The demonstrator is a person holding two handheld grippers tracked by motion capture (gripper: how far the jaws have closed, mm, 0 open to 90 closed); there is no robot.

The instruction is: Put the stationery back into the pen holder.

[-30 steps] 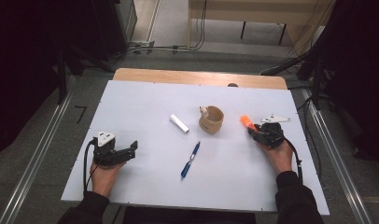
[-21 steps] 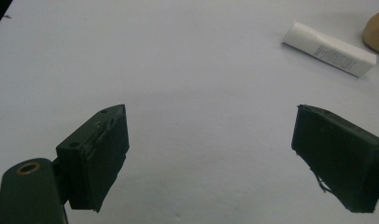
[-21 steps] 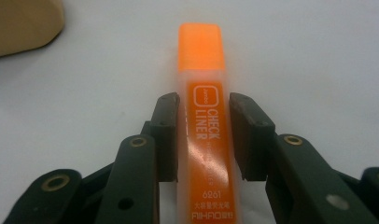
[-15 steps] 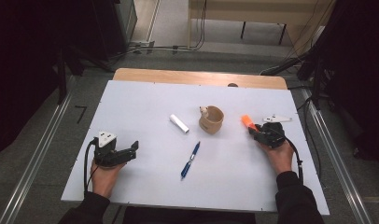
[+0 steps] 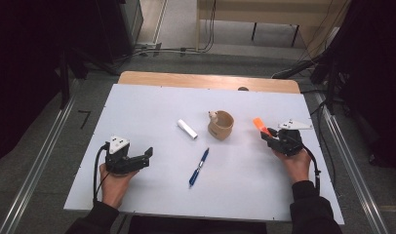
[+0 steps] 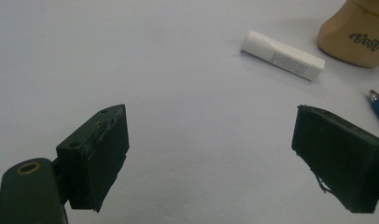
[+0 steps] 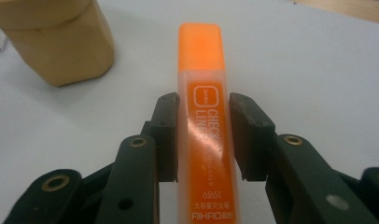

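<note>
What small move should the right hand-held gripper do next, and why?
Probably carry the orange highlighter toward the wooden cup and lower it in. The right hand-held gripper already clamps the highlighter, and the cup stands open just beside it.

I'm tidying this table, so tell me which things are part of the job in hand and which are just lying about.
In use:
- orange highlighter, clamped in the right gripper
- wooden cup, close beside it, likely its holder

Lying about:
- blue pen
- white tube
- left gripper, open over bare table
</note>
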